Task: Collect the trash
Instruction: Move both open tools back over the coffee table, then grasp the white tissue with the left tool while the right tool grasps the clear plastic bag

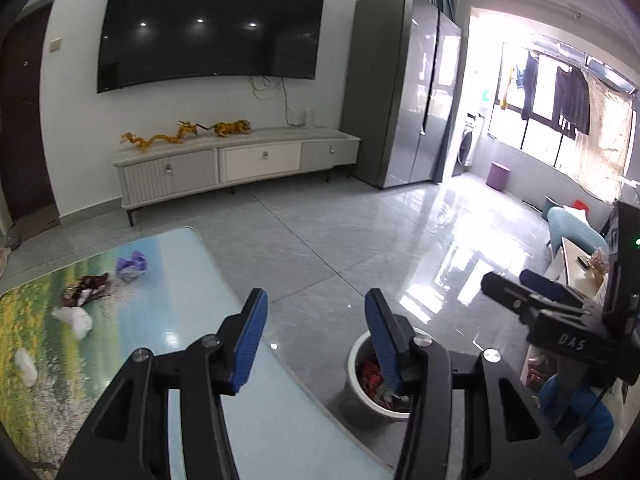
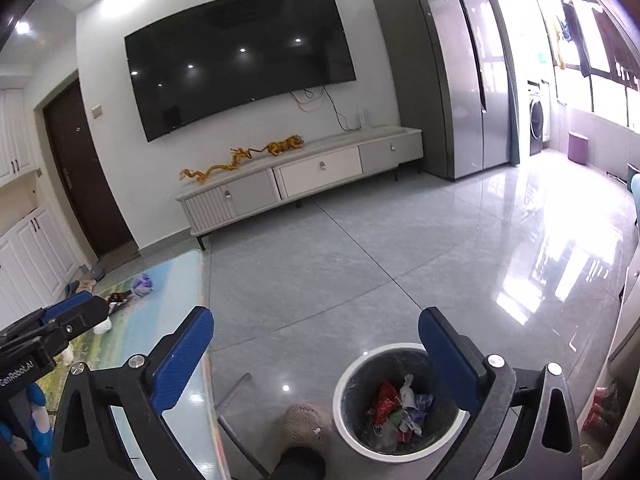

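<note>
trash still to be collected lies on the table [image 1: 192, 264] at my left: a purple crumpled wrapper [image 1: 131, 266], a dark brown wrapper [image 1: 86, 289] just beside it, a white crumpled tissue [image 1: 74, 320] nearer me, and a second white scrap [image 1: 26, 366] at the near left edge. the bin [image 2: 400, 400], white-rimmed, stands on the floor just off the table's right edge and already holds red, white and purple scraps.

step in hand, as i judge it: both grippers are empty above the bin, so the next move is back to the table for another piece. to do it well i should take one piece per gripper, starting with the tissue, which is nearest, come down on it from above, pinch it at its bulk so it does not slip, and carry it well over the bin's rim before letting go.

my left gripper [image 1: 316, 336] has its fingers parted to a middling gap, nothing between the pads, touching nothing. my right gripper [image 2: 316, 354] is spread wide, also empty and clear of the bin below it.
</note>
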`<move>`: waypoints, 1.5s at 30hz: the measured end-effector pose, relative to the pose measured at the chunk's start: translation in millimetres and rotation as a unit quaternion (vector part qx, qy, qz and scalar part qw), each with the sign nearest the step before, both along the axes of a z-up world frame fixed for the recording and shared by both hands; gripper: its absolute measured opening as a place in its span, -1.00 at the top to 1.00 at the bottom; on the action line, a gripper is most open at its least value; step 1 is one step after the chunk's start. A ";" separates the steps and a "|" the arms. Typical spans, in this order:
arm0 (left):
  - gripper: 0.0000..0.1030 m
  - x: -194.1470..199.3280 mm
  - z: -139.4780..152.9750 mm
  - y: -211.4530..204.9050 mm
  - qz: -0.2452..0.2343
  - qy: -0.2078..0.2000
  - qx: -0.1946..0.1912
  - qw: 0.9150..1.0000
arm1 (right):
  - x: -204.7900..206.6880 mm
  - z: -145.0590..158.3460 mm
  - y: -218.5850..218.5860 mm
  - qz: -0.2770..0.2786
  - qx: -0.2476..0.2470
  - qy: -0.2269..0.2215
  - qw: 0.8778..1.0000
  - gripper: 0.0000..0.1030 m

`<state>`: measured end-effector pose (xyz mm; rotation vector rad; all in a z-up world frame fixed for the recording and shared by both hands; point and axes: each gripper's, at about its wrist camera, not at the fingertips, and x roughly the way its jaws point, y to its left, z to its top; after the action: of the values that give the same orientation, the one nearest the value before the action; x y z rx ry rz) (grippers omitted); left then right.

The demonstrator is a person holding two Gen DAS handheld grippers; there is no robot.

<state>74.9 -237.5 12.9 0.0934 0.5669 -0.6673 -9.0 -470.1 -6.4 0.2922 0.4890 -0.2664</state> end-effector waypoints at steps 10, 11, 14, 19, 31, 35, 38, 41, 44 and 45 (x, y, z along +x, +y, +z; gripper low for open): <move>-0.03 -0.8 28.2 170.3 0.132 -0.038 0.009 0.990 | 0.6 67.2 97.8 0.084 -0.021 -0.080 0.993 -1.00; -0.23 0.4 30.7 187.4 0.150 -0.042 0.007 0.988 | 2.9 72.0 106.7 0.091 -0.023 -0.084 0.992 -1.00; -0.36 8.7 34.6 235.4 0.197 -0.052 0.005 0.979 | 14.5 83.0 133.3 0.119 -0.030 -0.097 0.988 -1.00; -0.36 34.3 22.5 295.8 0.250 -0.027 0.008 0.968 | 54.1 78.3 172.1 0.177 -0.031 -0.074 0.981 -1.00; -0.35 120.1 -70.8 332.4 0.283 0.078 0.029 0.955 | 207.4 -14.7 275.7 0.314 -0.036 0.050 0.948 -0.98; -0.29 142.7 -108.9 321.9 0.272 0.113 0.038 0.955 | 258.2 -67.3 306.1 0.347 -0.017 0.105 0.932 -0.66; -0.17 155.8 -125.8 317.4 0.271 0.131 0.040 0.953 | 280.1 -97.4 318.2 0.360 -0.014 0.131 0.924 -0.33; 0.02 166.4 -137.1 319.0 0.279 0.142 0.042 0.949 | 301.3 -119.9 332.1 0.364 -0.011 0.150 0.919 -0.16; 0.25 172.4 -145.1 322.1 0.280 0.154 0.037 0.947 | 319.0 -133.2 344.3 0.368 -0.014 0.164 0.915 0.08; 0.33 173.8 -147.7 322.6 0.280 0.157 0.035 0.946 | 322.9 -136.1 347.1 0.370 -0.016 0.166 0.914 0.17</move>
<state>248.6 85.1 -134.7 -0.1097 0.8812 -0.1022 313.9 -122.9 -142.5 0.0121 0.8943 0.4252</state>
